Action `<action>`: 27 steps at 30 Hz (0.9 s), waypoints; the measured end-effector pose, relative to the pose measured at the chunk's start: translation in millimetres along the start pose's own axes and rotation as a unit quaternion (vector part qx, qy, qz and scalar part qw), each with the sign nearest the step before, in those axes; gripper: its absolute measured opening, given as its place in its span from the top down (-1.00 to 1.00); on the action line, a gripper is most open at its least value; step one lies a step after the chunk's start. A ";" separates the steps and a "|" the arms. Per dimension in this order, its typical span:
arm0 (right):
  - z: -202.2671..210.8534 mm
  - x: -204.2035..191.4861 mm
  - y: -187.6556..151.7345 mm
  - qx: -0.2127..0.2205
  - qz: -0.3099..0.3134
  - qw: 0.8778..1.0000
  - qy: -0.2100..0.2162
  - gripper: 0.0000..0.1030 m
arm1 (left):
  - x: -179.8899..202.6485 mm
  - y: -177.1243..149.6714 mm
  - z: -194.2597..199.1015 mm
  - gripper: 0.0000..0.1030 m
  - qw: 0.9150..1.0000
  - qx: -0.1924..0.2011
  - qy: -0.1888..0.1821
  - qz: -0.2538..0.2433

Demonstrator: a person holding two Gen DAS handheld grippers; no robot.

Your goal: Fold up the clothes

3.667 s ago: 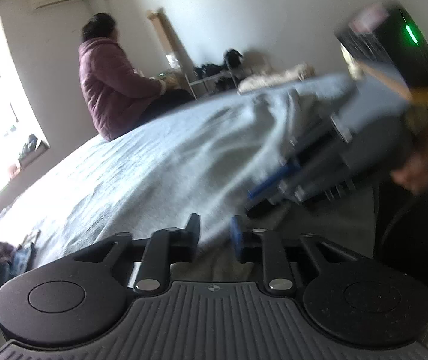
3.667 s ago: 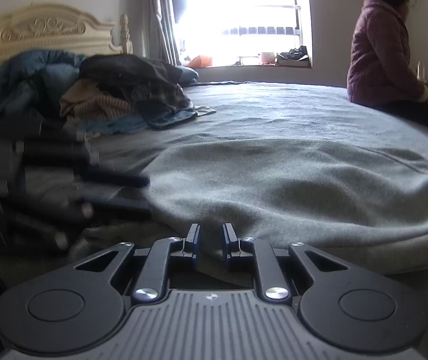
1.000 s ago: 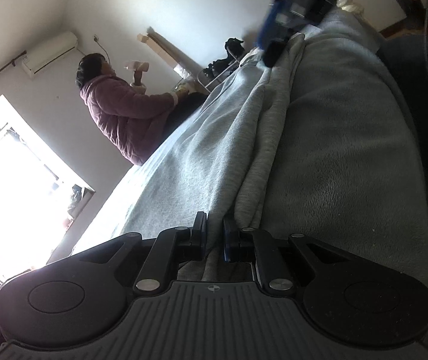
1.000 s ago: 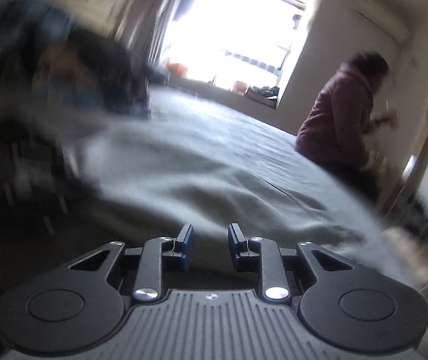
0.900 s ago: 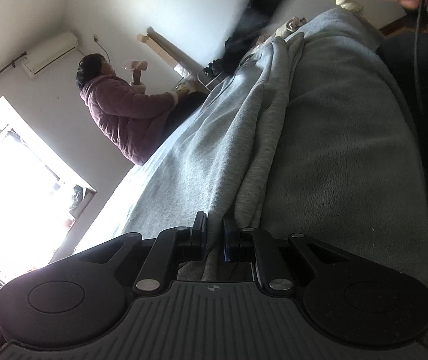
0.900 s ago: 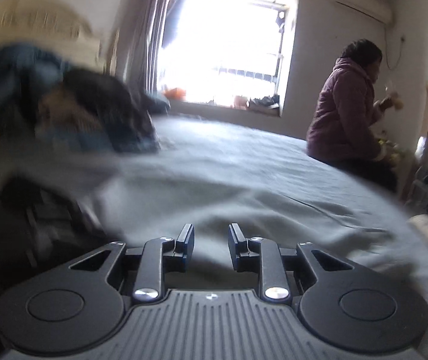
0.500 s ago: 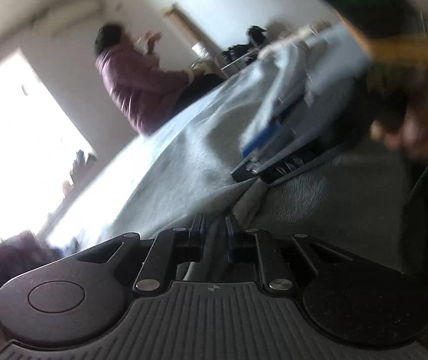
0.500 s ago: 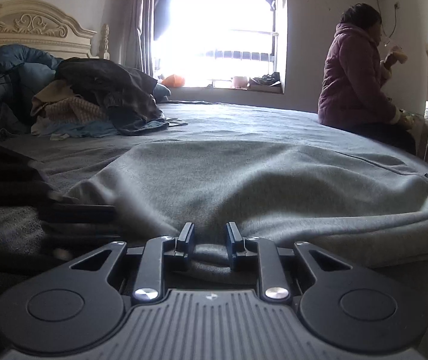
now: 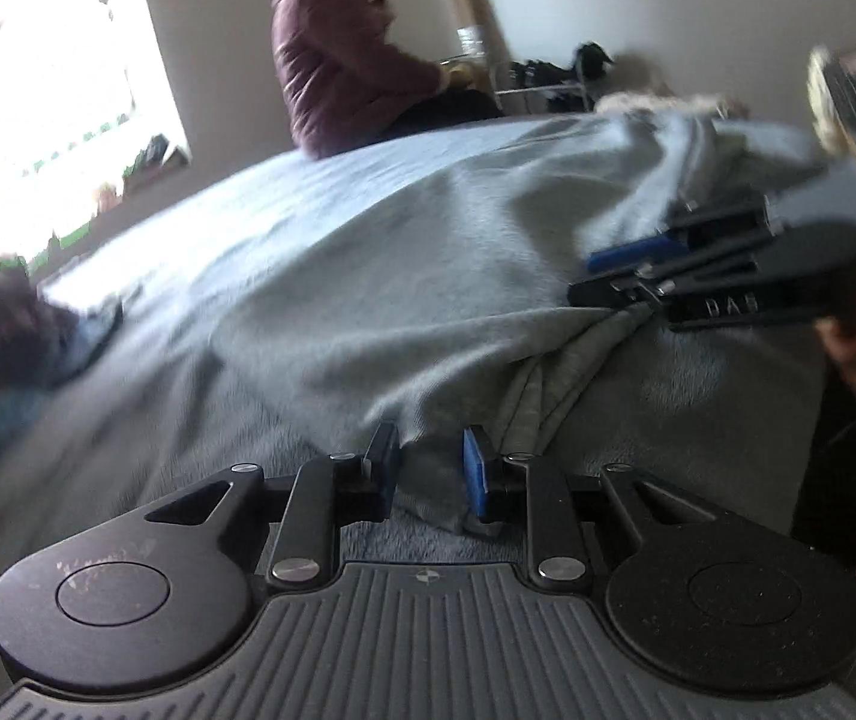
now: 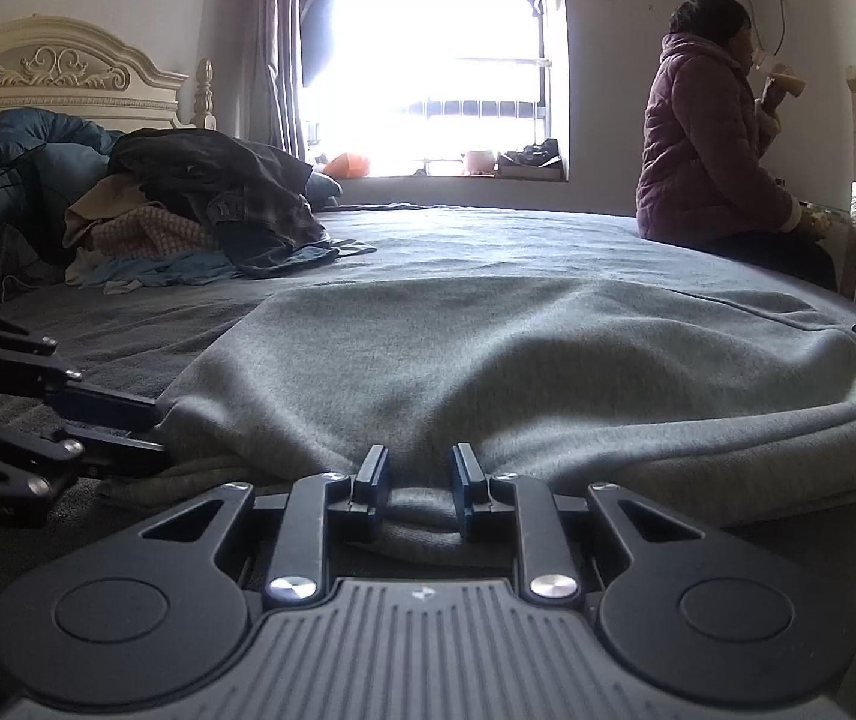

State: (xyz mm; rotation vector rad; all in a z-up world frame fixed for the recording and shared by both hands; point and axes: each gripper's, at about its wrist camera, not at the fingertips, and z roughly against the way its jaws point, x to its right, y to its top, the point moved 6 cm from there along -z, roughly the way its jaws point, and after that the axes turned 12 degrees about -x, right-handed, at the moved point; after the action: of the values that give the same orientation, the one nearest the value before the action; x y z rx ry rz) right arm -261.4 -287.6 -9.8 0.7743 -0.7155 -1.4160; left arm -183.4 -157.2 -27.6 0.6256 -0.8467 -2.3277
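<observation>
Grey sweatshirt (image 10: pixel 547 360) — the garment being folded — is lying spread across the bed (image 10: pixel 487 240), its near hem bunching at 6 o'clock in both wrist views. Left gripper (image 9: pixel 431 463): its jaws have just been opening, and a tongue of grey cloth is sitting loosely in the gap without the pads pressing on it, so this grasp is being released. Right gripper (image 10: pixel 418 473): its jaws are standing slightly parted around a ridge of hem; whether the pads are pinching it cannot be told. Progress, as a judgement: 1 fold of the near edge is appearing as doubled layers, while the wide body is remaining unfolded. A pile of other clothes (image 10: pixel 188 210) at 10 o'clock is awaiting folding — most of the task is left. A seated person (image 10: pixel 709 138) is occupying the far edge at 2 o'clock.
</observation>
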 end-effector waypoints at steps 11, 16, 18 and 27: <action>0.6 1.3 -1.3 0.002 -0.012 1.000 0.006 0.56 | -11.1 34.1 54.5 0.51 0.992 0.082 -0.045 0.087; 1.7 1.0 -0.5 -0.001 -0.020 1.000 0.007 0.56 | 21.1 52.9 25.2 0.50 0.994 0.080 -0.051 0.051; 2.1 1.8 0.2 -0.003 -0.020 1.000 0.010 0.56 | 26.4 43.1 16.2 0.50 0.998 0.062 -0.020 0.026; 3.2 1.9 3.8 -0.014 -0.018 1.000 0.014 0.56 | 20.3 16.0 -4.0 0.50 0.998 0.016 0.043 -0.034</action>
State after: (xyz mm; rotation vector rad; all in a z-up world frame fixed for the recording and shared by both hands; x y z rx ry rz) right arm -261.7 -289.6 -4.9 0.7876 -0.6617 -1.4411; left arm -190.0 -182.2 -24.0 0.7734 -0.8379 -2.3332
